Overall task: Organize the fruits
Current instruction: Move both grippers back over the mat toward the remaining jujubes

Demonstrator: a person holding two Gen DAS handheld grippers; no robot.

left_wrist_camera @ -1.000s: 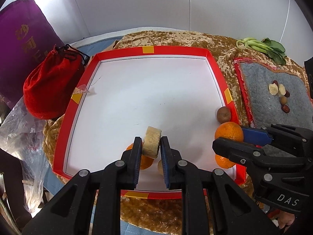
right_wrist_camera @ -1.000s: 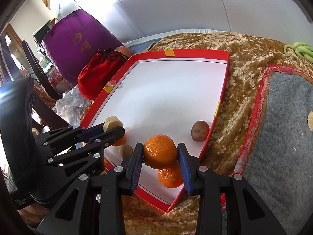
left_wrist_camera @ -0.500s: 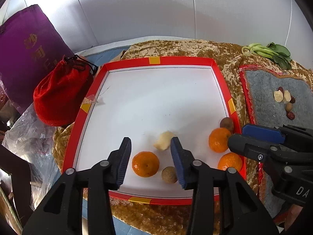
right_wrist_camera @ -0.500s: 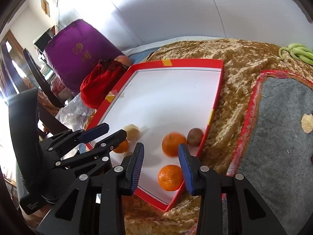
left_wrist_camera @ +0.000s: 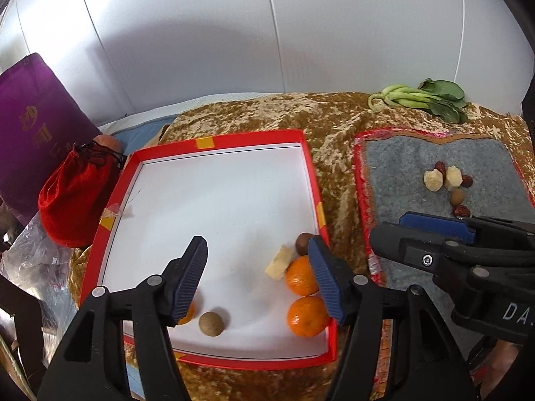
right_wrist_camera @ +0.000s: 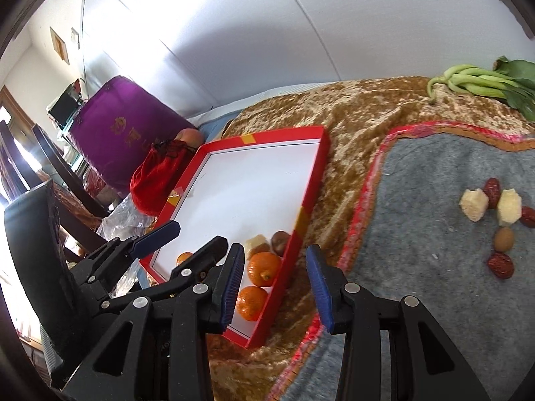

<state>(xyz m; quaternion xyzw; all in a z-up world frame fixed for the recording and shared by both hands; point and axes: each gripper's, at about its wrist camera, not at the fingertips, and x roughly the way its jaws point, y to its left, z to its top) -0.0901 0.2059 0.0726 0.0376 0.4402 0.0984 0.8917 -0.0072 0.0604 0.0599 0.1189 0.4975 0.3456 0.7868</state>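
Note:
A red-rimmed white tray (left_wrist_camera: 214,142) (right_wrist_camera: 317,163) holds two oranges (left_wrist_camera: 301,275) (right_wrist_camera: 263,267) at its near right corner, a pale fruit chunk (left_wrist_camera: 279,262), a brown fruit (left_wrist_camera: 303,243), a tan round fruit (left_wrist_camera: 211,323) and a third orange (left_wrist_camera: 187,314) half hidden by a finger. My left gripper (left_wrist_camera: 260,277) is open and empty above the tray's near edge. My right gripper (right_wrist_camera: 276,287) is open and empty over the tray's right rim. On the grey mat (right_wrist_camera: 434,234) lie pale chunks (right_wrist_camera: 473,204), red dates (right_wrist_camera: 500,265) and a tan fruit (right_wrist_camera: 504,239).
A red drawstring bag (left_wrist_camera: 75,200) and a purple bag (left_wrist_camera: 30,127) stand left of the tray. Green bok choy (left_wrist_camera: 424,98) lies at the back right on the golden cloth (left_wrist_camera: 334,127). Dark chairs (right_wrist_camera: 50,173) stand at the far left.
Both grippers opened and let go: the pale chunk and the orange now lie in the tray. Both grippers pulled back and up, the right one swinging toward the grey mat.

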